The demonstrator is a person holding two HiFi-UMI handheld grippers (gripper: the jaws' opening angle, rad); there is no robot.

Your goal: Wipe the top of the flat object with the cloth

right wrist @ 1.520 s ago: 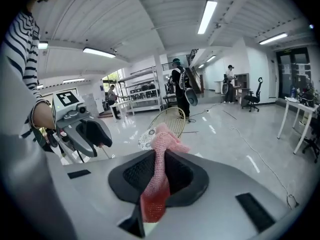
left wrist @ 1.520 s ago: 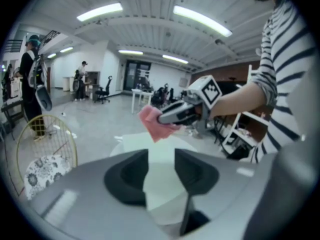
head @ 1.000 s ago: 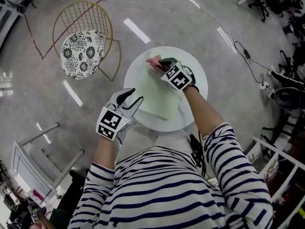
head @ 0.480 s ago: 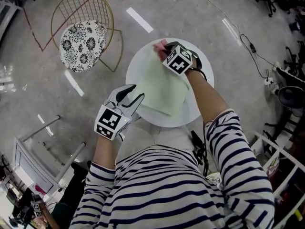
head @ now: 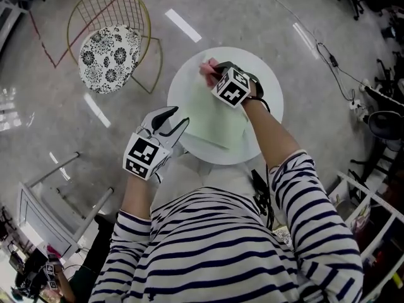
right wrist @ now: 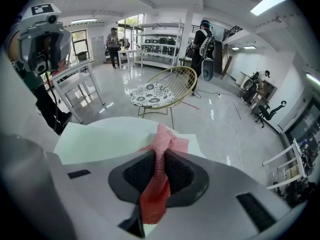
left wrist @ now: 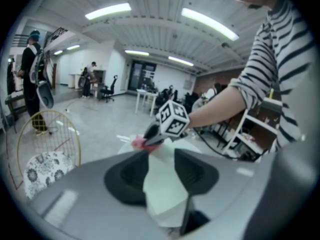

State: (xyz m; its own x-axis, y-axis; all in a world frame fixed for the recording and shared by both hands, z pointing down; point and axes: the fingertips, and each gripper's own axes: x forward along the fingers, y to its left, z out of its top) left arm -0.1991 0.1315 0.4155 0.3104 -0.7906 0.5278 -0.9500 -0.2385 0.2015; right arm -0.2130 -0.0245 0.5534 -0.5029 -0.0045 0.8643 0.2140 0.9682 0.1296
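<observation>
At the white table, right gripper clamps pink cloth (left gripper gapes).

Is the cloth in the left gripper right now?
No, the pink cloth is pinched between the jaws of the right gripper.

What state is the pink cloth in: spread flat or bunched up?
Bunched up: the pink cloth is squeezed into a narrow strip between the right gripper's jaws, its end crumpled.
</observation>
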